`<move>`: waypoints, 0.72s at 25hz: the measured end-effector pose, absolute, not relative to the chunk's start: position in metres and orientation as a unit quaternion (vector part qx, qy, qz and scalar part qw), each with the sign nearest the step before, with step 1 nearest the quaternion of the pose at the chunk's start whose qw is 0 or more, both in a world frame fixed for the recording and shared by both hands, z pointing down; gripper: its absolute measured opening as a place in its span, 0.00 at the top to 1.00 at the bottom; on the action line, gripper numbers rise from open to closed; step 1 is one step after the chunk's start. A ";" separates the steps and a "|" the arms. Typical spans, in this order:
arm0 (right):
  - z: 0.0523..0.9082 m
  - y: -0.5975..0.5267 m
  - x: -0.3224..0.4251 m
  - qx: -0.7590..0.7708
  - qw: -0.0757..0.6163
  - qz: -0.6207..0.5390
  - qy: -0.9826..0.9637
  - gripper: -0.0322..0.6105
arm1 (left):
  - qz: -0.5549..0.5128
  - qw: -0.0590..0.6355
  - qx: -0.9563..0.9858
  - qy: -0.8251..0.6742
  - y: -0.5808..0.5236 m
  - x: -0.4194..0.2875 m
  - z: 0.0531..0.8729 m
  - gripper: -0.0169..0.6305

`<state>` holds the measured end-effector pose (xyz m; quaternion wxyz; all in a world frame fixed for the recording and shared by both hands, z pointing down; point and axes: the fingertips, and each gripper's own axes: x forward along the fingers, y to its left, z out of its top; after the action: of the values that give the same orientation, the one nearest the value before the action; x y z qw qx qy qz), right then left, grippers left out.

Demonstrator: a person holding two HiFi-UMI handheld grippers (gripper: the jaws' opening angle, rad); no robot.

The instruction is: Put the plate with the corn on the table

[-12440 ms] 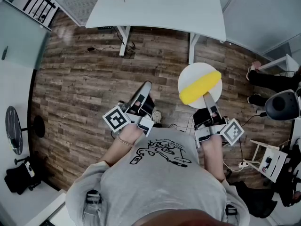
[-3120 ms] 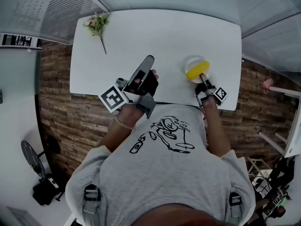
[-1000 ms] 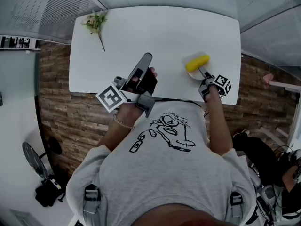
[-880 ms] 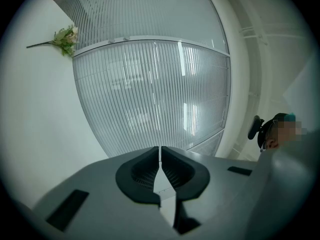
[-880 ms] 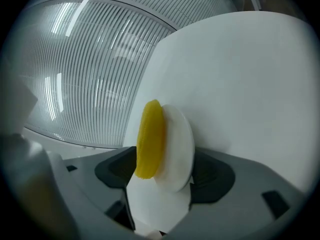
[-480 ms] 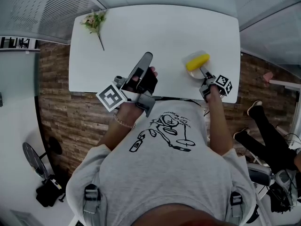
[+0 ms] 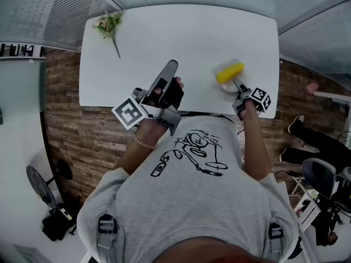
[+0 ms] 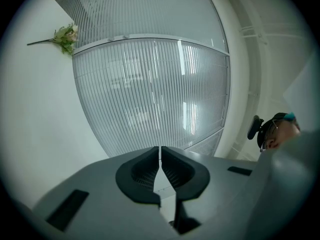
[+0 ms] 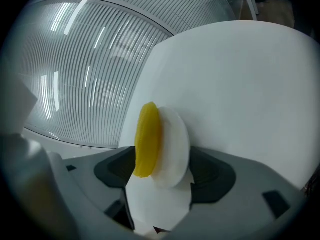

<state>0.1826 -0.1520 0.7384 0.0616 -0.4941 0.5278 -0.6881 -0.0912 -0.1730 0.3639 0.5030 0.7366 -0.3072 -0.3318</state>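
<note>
Left gripper (image 8: 160, 159): my jaws are pressed together on nothing, held over the table's (image 7: 181, 32) near edge.
Right gripper (image 9: 162, 166): my jaws are spread wide and clamped round plate and corn together, over the table's near right part.
Plate (image 9: 176, 144): white, one pad against its underside; I cannot tell whether it touches the table.
Corn (image 9: 147, 139): yellow, on the plate, the other pad against it.
Flower sprig (image 7: 111, 26): at the table's far left corner.
</note>
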 end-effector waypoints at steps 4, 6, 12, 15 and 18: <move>0.739 -0.150 0.183 -0.495 0.056 -0.689 0.525 0.42 | -0.332 0.504 0.736 -0.306 -0.173 -0.091 0.364 0.93; 0.740 -0.147 0.185 -0.497 0.053 -0.691 0.523 0.41 | -0.332 0.504 0.737 -0.306 -0.173 -0.091 0.365 0.93; 0.743 -0.139 0.189 -0.498 0.052 -0.692 0.520 0.42 | -0.330 0.505 0.736 -0.306 -0.173 -0.090 0.368 0.93; 0.742 -0.135 0.188 -0.497 0.052 -0.691 0.523 0.43 | -0.328 0.507 0.737 -0.305 -0.171 -0.088 0.369 0.93; 0.735 -0.132 0.186 -0.495 0.050 -0.683 0.535 0.48 | -0.324 0.506 0.738 -0.306 -0.170 -0.087 0.371 0.93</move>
<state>0.1864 -0.1317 0.7348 0.0503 -0.4950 0.5352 -0.6826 -0.0872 -0.1700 0.3707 0.5060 0.7385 -0.3065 -0.3235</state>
